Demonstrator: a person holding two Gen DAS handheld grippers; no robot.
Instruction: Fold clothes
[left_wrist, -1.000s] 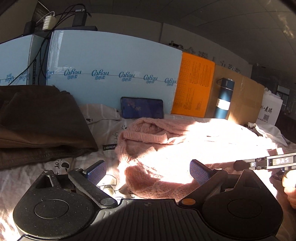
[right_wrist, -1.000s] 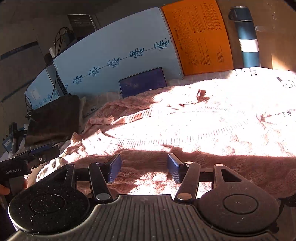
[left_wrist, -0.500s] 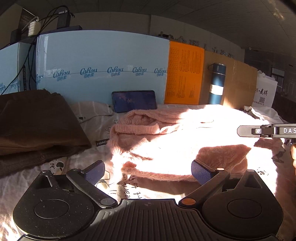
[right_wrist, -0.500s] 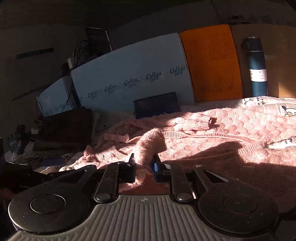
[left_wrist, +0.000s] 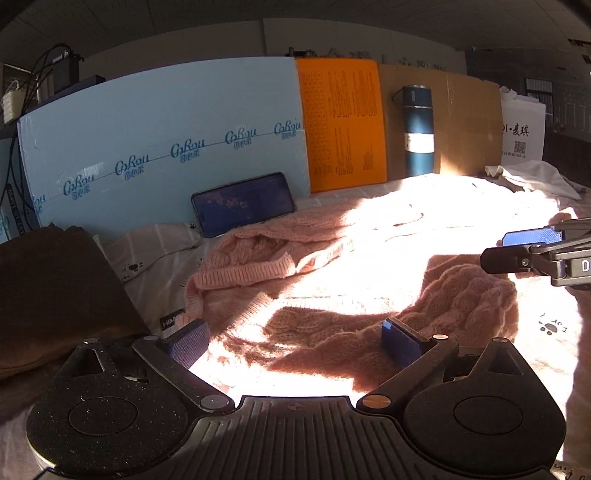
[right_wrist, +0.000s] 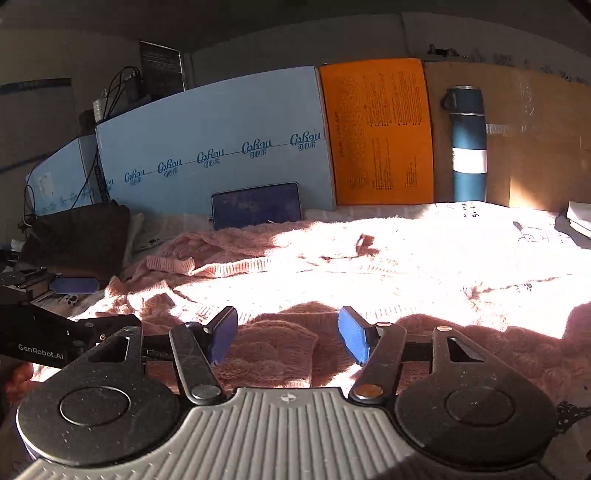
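Sunlight is falling hard across the surface (left_wrist: 155, 258), which is covered by a pale printed sheet, and the pink sweater (left_wrist: 332, 266) is lying spread over its middle part. Half a second ago the right claw (right_wrist: 288, 334) was pinching a fold of the pink knit; now its two blue pads are standing wide apart and the released fold is resting flat between them. The left claw (left_wrist: 291, 341) is staying wide open as before, with the near edge of the sweater lying just ahead of its pads.

Going from left to right in the left wrist view, a brown folded garment (left_wrist: 55, 288) is sitting at the left, then a dark phone (left_wrist: 243, 203) is leaning against a light blue board (left_wrist: 166, 147), then an orange sheet (left_wrist: 343, 122), then a blue bottle (left_wrist: 417, 133) is standing before brown cardboard (left_wrist: 465, 122). At the far right this view is showing a white bag (left_wrist: 522, 129) and the tip of the right claw, hanging above the sweater. The right wrist view is not showing the bag; instead it is showing the left claw (right_wrist: 74, 285) at its left edge, with the label "GenRobot.AI" on its body.
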